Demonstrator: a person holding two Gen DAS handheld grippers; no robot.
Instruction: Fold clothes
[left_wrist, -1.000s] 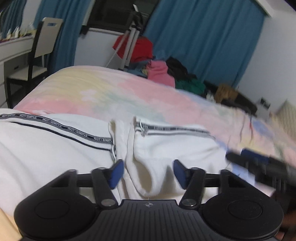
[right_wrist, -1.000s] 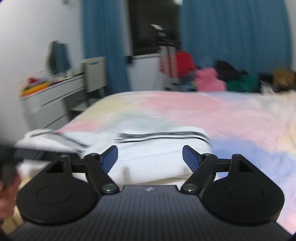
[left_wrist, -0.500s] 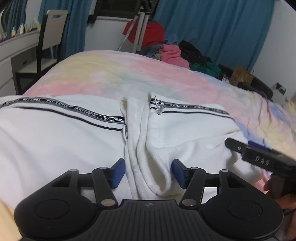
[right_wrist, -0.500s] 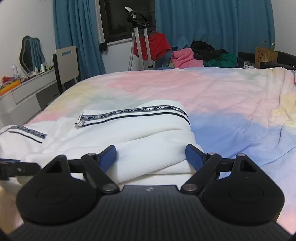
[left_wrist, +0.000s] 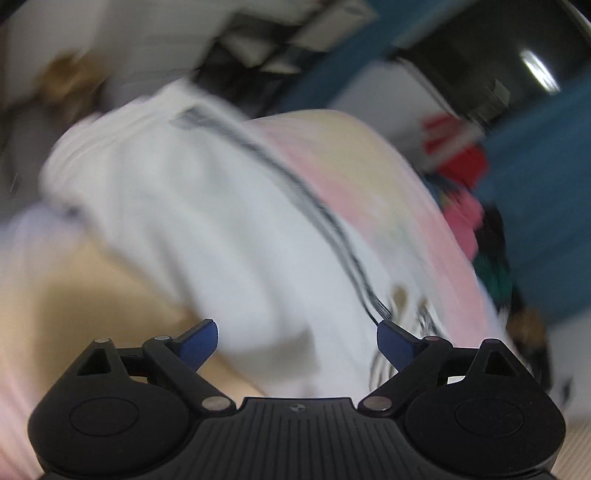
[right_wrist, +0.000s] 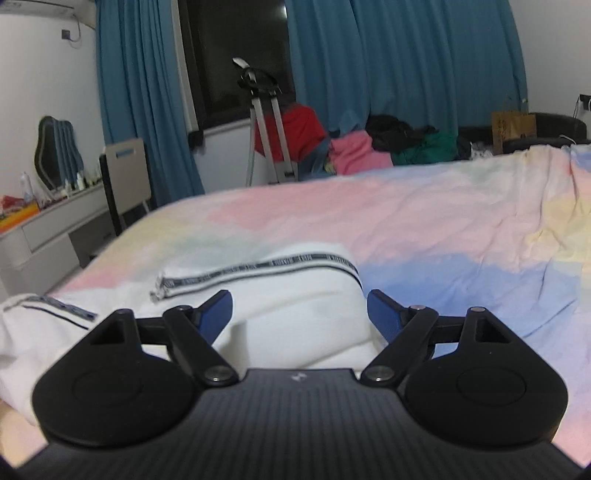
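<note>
Lying at the near left corner of the bed (right_wrist: 424, 221), the white garment (right_wrist: 295, 295) is seen partly folded, one striped part doubled over; further folds are judged to remain. The left gripper (left_wrist: 297, 341) is opening, its jaws spread wide, with nothing pinched, though the blurred view shows cloth beneath. The right gripper (right_wrist: 299, 310) is held wide above the fold, nothing gripped. Much bare bedspread is left toward the far and right edges for spreading and moving.
</note>
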